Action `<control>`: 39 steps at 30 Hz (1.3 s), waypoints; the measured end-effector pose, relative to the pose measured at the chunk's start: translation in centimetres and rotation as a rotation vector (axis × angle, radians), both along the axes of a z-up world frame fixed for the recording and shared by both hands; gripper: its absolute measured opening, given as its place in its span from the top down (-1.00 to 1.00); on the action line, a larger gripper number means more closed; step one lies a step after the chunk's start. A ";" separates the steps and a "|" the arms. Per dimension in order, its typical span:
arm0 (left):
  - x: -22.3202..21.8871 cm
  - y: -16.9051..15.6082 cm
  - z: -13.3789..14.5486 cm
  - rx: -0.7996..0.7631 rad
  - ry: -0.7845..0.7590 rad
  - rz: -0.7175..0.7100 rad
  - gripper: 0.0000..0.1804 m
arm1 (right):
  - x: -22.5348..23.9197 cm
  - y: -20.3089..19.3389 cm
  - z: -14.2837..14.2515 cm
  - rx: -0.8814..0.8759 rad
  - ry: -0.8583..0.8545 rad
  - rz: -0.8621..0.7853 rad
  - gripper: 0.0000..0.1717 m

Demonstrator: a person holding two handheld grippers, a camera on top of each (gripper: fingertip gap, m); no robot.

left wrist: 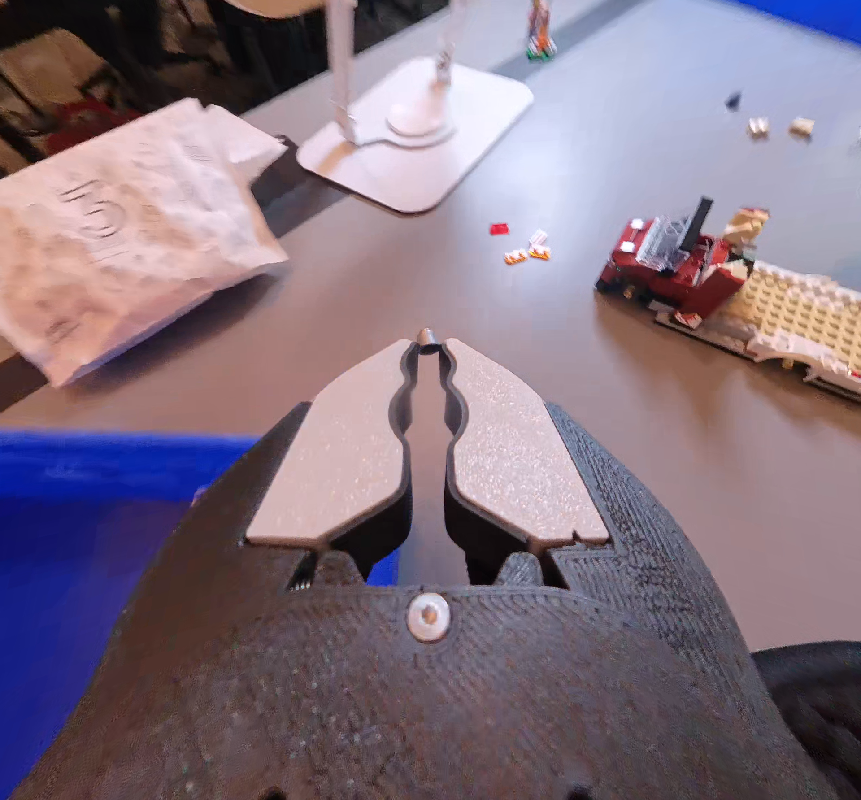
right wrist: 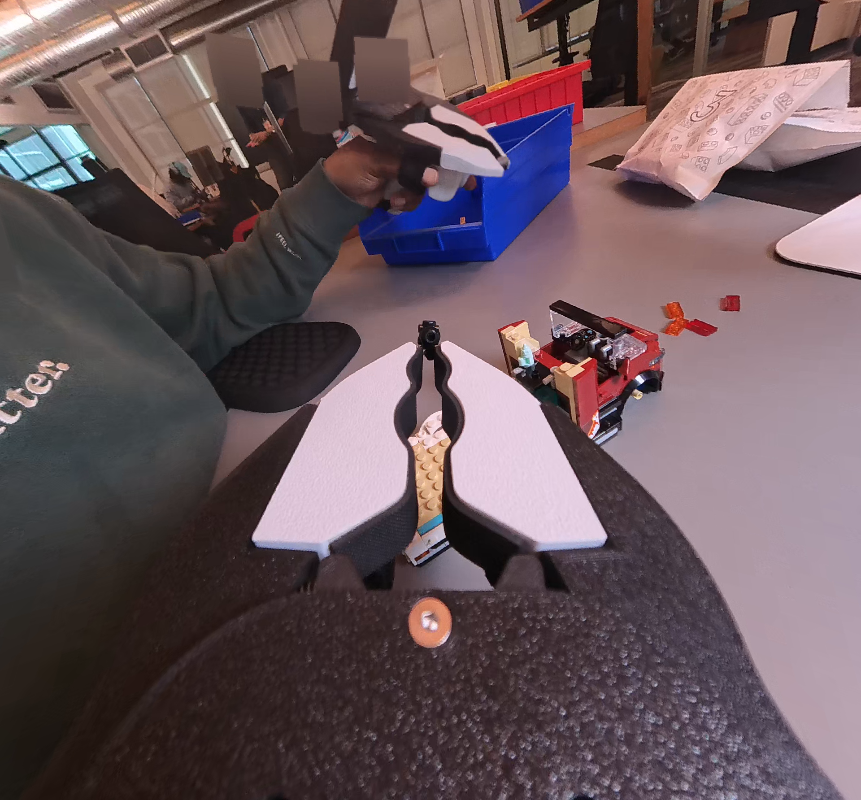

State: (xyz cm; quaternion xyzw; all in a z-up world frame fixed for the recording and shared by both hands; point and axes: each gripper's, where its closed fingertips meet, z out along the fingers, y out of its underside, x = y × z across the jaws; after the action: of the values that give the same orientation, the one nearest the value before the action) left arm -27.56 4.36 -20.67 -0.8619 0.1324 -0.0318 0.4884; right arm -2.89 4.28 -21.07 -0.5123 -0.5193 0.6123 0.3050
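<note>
My left gripper (left wrist: 429, 345) is shut on a small grey round piece (left wrist: 427, 340) at its fingertips, held above the grey table (left wrist: 466, 293). It also shows in the right wrist view (right wrist: 501, 162), raised over a blue bin (right wrist: 489, 218). My right gripper (right wrist: 429, 343) is shut on a small black piece (right wrist: 429, 336) that sticks out past its fingertips. A red and tan brick-built truck (right wrist: 591, 367) stands just right of the right gripper; it shows in the left wrist view (left wrist: 671, 265) joined to a tan and white studded section (left wrist: 792, 311). Tan studded plates (right wrist: 428, 475) lie under the right fingers.
A white printed paper bag (left wrist: 126, 228) lies at the left. A white lamp base (left wrist: 414, 139) stands behind. Small red and orange pieces (left wrist: 522, 244) lie on the table. A black wrist pad (right wrist: 279, 363) and a person's green sleeve (right wrist: 233, 274) are at the left. A red bin (right wrist: 536, 92) sits behind the blue one. About 25 cm separates my left fingertips from my right.
</note>
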 end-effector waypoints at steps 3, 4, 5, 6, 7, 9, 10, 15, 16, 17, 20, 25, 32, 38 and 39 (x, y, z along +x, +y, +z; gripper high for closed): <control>3.8 2.6 -2.4 -0.156 0.089 -0.115 0.90 | 0.0 0.0 -0.1 -0.002 -0.005 -0.002 0.95; 4.6 3.8 -3.4 -0.201 0.122 -0.133 0.90 | 0.0 0.0 -0.1 -0.001 -0.006 -0.002 0.95; 5.1 4.9 -4.4 -0.248 0.147 -0.145 0.90 | 0.0 0.0 -0.1 0.000 -0.007 -0.002 0.95; 5.7 5.9 -5.5 -0.297 0.159 -0.158 0.90 | 0.1 0.0 -0.1 0.002 -0.008 -0.003 0.95; 6.2 7.0 -6.4 -0.324 0.162 -0.168 0.90 | 0.1 0.1 -0.1 0.004 -0.009 -0.004 0.95; 6.7 8.8 -8.2 -0.374 0.157 -0.179 0.90 | 0.2 0.1 -0.1 0.007 -0.012 -0.006 0.95; 6.9 9.6 -8.9 -0.387 0.144 -0.180 0.90 | 0.2 0.1 -0.1 0.007 -0.012 -0.006 0.95; 8.1 10.7 -10.7 -0.405 0.063 -0.226 0.78 | 0.4 0.2 0.1 0.010 -0.007 -0.001 0.95; 8.3 10.6 -10.7 -0.401 0.061 -0.238 0.73 | 0.4 0.2 0.1 0.010 -0.008 0.000 0.95; 8.4 10.4 -10.6 -0.391 0.061 -0.248 0.64 | 0.4 0.3 0.1 0.006 -0.008 0.002 0.95; 9.1 9.5 -9.5 -0.315 0.087 -0.298 0.48 | 0.4 0.3 0.0 -0.002 -0.010 0.006 0.95; 9.9 7.7 -8.6 -0.238 0.201 -0.351 0.46 | 0.3 0.3 -0.2 -0.004 -0.013 0.002 0.95; 9.1 8.4 -7.6 -0.233 0.224 -0.309 0.53 | 0.1 0.1 -0.3 0.015 -0.018 -0.017 0.94; 8.8 0.0 -7.5 -0.517 0.179 -0.421 0.65 | 0.2 0.3 -0.2 0.008 -0.015 -0.015 0.94; 8.6 -1.3 -8.0 -0.559 0.191 -0.437 0.65 | 0.2 0.2 -0.3 0.005 -0.019 -0.009 0.94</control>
State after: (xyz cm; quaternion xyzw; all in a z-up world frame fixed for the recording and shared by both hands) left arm -19.00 3.05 -28.67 -0.9126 0.3447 -0.0895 0.2009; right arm -2.71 4.49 -21.35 -0.5196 -0.5212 0.6048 0.3043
